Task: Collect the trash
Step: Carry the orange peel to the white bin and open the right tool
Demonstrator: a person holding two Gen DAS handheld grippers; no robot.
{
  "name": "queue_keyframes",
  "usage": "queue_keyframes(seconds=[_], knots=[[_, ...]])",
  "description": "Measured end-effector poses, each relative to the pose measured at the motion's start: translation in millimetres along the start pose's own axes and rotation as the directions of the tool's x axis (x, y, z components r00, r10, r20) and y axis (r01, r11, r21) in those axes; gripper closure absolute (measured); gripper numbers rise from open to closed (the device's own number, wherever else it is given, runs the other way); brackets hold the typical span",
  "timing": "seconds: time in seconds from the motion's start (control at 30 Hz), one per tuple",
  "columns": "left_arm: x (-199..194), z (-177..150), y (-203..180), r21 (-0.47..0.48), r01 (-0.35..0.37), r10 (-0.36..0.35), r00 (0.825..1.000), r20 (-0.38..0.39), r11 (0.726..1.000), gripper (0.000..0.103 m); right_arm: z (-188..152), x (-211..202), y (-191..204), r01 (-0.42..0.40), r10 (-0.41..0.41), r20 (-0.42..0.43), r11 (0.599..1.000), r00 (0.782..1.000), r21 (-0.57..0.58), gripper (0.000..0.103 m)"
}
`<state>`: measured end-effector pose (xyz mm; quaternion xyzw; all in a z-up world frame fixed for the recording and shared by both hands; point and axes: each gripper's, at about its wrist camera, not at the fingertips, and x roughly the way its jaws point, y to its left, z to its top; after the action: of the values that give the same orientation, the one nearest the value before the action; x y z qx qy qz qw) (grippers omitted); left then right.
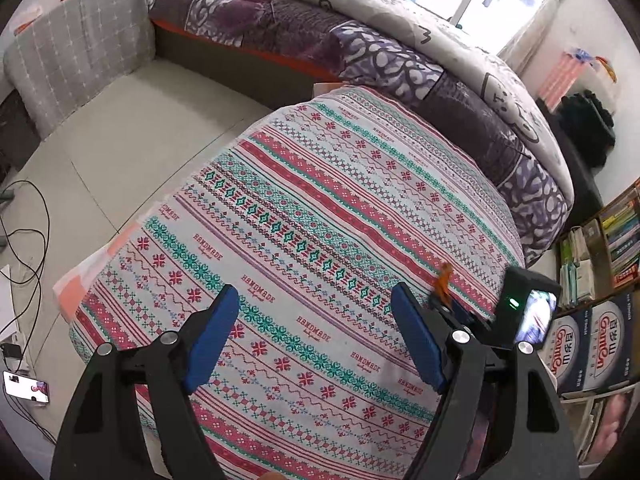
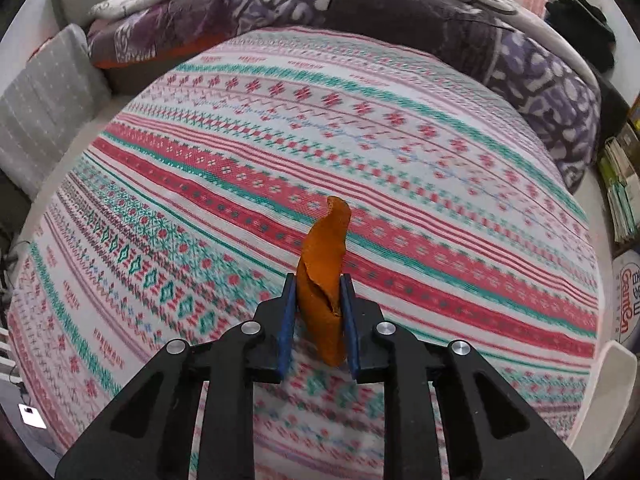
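Pickup step: right gripper [image 2: 318, 304] pinching curled orange peel strip [image 2: 324, 276] above near side of striped knitted-pattern tablecloth [image 2: 400, 140], left gripper [image 1: 316, 340] spread, empty; next, carry to a bin, none in view.

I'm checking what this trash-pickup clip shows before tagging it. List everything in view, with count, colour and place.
orange peel: one, orange, curled strip between the right tongs' pads
patterned tablecloth: one, red, teal and white bands, covering the table
quilt: one, purple and white, on the bed behind the table
grey cushion: one, grey with white crosses, left of the bed
bookshelf: one, brown, full of books, far right
boxes: two, blue and white, below the shelf
cables: several, black, on the floor at left
phone: one, lit screen, on the floor
left tongs: open, empty, above the cloth
right tongs: shut on the peel
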<state>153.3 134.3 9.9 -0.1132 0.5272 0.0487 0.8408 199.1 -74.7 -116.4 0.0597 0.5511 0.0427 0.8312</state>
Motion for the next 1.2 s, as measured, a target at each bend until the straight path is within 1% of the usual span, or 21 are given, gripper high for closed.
queue_keyframes(seconds=[0.13, 0.23, 0.3, 0.47, 0.53, 0.63, 0.67, 0.73, 0.77, 0.8, 0.87, 0.9, 0.93, 0.97, 1.0, 1.03, 1.07, 1.1, 1.13, 1.17, 1.2], knots=[[-2, -4, -4, 0.015, 0.012, -0.012, 1.0, 0.0, 1.0, 0.027, -19, -26, -37, -0.015, 0.015, -0.002, 0.998, 1.0, 0.067, 0.083], [-2, -8, -10, 0.036, 0.018, -0.018, 1.0, -0.004, 0.999, 0.027, -32, -52, -71, 0.003, -0.005, 0.018, 0.994, 1.0, 0.113, 0.083], [-1, -12, -16, 0.05, 0.021, -0.02, 1.0, -0.007, 0.999, 0.027, -34, -59, -88, 0.021, -0.025, 0.026, 0.99, 0.999, 0.138, 0.083], [0, -21, -30, 0.082, 0.038, -0.037, 0.999, -0.019, 0.996, 0.027, -52, -97, -150, 0.112, -0.124, 0.041, 0.968, 0.991, 0.225, 0.083], [-1, -26, -38, 0.107, 0.037, -0.036, 0.999, -0.014, 0.994, 0.027, -62, -106, -173, 0.145, -0.158, 0.028, 0.954, 0.987, 0.264, 0.083], [-3, -32, -47, 0.133, 0.035, -0.034, 0.999, -0.009, 0.99, 0.027, -85, -115, -213, 0.207, -0.212, -0.023, 0.918, 0.977, 0.339, 0.082], [-4, -34, -48, 0.138, 0.035, -0.034, 0.999, -0.007, 0.99, 0.027, -91, -116, -221, 0.219, -0.221, -0.037, 0.906, 0.975, 0.363, 0.08], [-5, -37, -53, 0.149, 0.031, -0.032, 1.0, -0.002, 0.988, 0.027, -108, -118, -242, 0.242, -0.235, -0.069, 0.874, 0.97, 0.422, 0.054], [-5, -39, -55, 0.156, 0.03, -0.03, 1.0, 0.0, 0.987, 0.027, -122, -122, -253, 0.255, -0.252, -0.07, 0.849, 0.965, 0.463, 0.036], [-6, -41, -57, 0.161, 0.028, -0.029, 1.0, 0.002, 0.987, 0.027, -131, -123, -259, 0.264, -0.264, -0.072, 0.831, 0.962, 0.489, 0.033], [-8, -44, -59, 0.171, 0.029, -0.032, 0.999, 0.013, 0.985, 0.027, -144, -122, -273, 0.257, -0.247, -0.095, 0.787, 0.964, 0.561, 0.033], [-10, -45, -61, 0.18, 0.027, -0.033, 0.999, 0.026, 0.983, 0.027, -144, -125, -276, 0.231, -0.236, -0.071, 0.776, 0.969, 0.587, 0.032], [-15, -46, -64, 0.19, 0.024, -0.034, 0.998, 0.049, 0.981, 0.027, -141, -138, -272, 0.204, -0.257, 0.003, 0.777, 0.966, 0.595, 0.029], [-21, -47, -67, 0.202, 0.018, -0.036, 0.996, 0.082, 0.979, 0.027, -138, -150, -266, 0.207, -0.296, 0.062, 0.786, 0.953, 0.582, 0.017], [-26, -47, -70, 0.212, 0.013, -0.037, 0.993, 0.108, 0.977, 0.027, -134, -164, -257, 0.214, -0.339, 0.127, 0.799, 0.932, 0.562, 0.007], [-36, -49, -75, 0.229, 0.005, -0.042, 0.987, 0.156, 0.973, 0.027, -130, -180, -247, 0.219, -0.377, 0.2, 0.813, 0.904, 0.539, 0.006], [-44, -51, -79, 0.247, -0.001, -0.049, 0.979, 0.198, 0.969, 0.027, -126, -200, -231, 0.226, -0.414, 0.292, 0.83, 0.862, 0.509, 0.007], [-58, -56, -86, 0.274, -0.02, -0.057, 0.961, 0.27, 0.962, 0.027, -124, -215, -219, 0.233, -0.433, 0.355, 0.843, 0.828, 0.486, 0.007], [-73, -64, -93, 0.3, -0.049, -0.063, 0.934, 0.353, 0.953, 0.023, -125, -230, -207, 0.245, -0.454, 0.414, 0.851, 0.789, 0.465, 0.007], [-87, -72, -99, 0.318, -0.073, -0.073, 0.903, 0.424, 0.945, 0.012, -127, -248, -192, 0.263, -0.48, 0.48, 0.853, 0.734, 0.45, 0.007], [-104, -83, -104, 0.329, -0.094, -0.092, 0.856, 0.508, 0.94, 0.007, -132, -260, -180, 0.27, -0.494, 0.532, 0.854, 0.688, 0.444, 0.007]])
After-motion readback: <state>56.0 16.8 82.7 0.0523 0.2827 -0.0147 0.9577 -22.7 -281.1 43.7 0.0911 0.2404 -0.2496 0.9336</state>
